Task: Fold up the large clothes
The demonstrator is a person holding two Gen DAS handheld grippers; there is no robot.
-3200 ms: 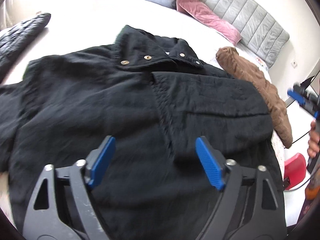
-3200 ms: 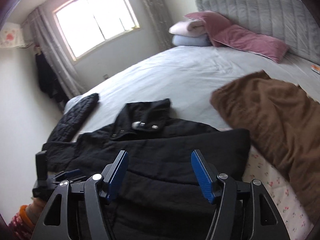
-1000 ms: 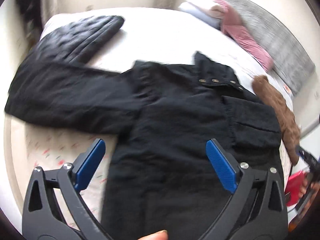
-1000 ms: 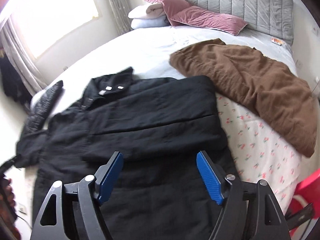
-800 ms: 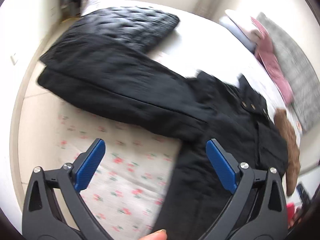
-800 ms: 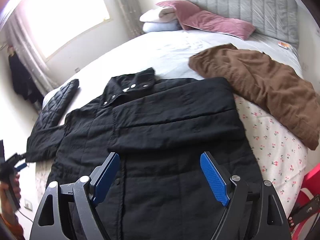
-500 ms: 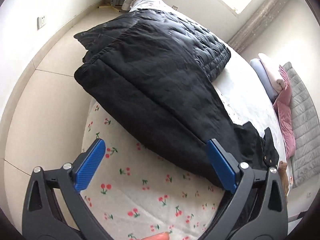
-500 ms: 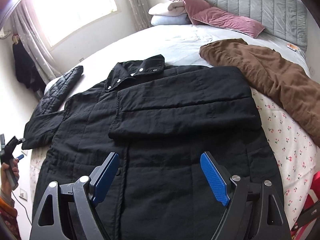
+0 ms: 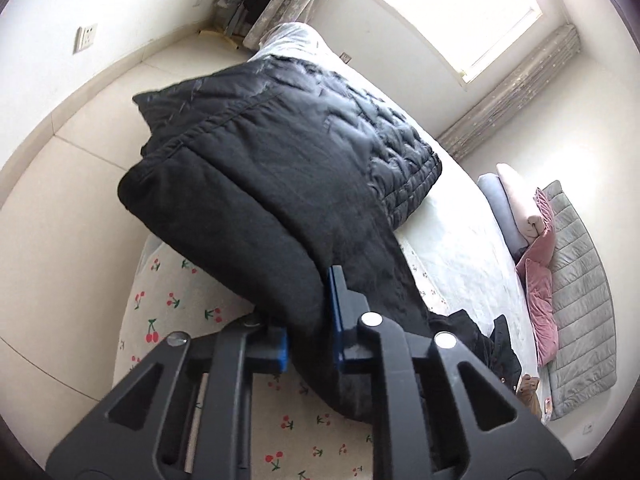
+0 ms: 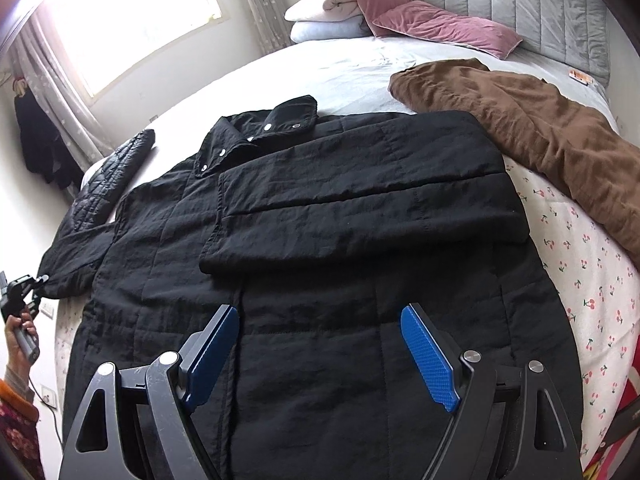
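Observation:
A large black coat (image 10: pixel 320 260) lies flat on the bed, collar toward the headboard. One sleeve is folded across its chest (image 10: pixel 360 208). The other sleeve (image 9: pixel 240 208) stretches out over the bed's edge. My left gripper (image 9: pixel 308 320) has its jaws closing on this sleeve, and the blue pads press the cloth between them. In the right wrist view that gripper (image 10: pixel 24 284) sits at the sleeve's cuff, held by a hand (image 10: pixel 16 332). My right gripper (image 10: pixel 320 344) hovers open over the coat's lower half with nothing between its fingers.
A black quilted jacket (image 9: pixel 380 140) lies under and beyond the held sleeve. A brown garment (image 10: pixel 540 120) is spread beside the coat. Pillows (image 10: pixel 420 20) lean on the grey headboard (image 10: pixel 520 0). Beige floor (image 9: pixel 60 220) borders the cherry-print sheet (image 9: pixel 180 300).
My left gripper swung from over the coat's body to the outstretched sleeve and its jaws closed on it. The right gripper sank slightly over the coat and stayed open.

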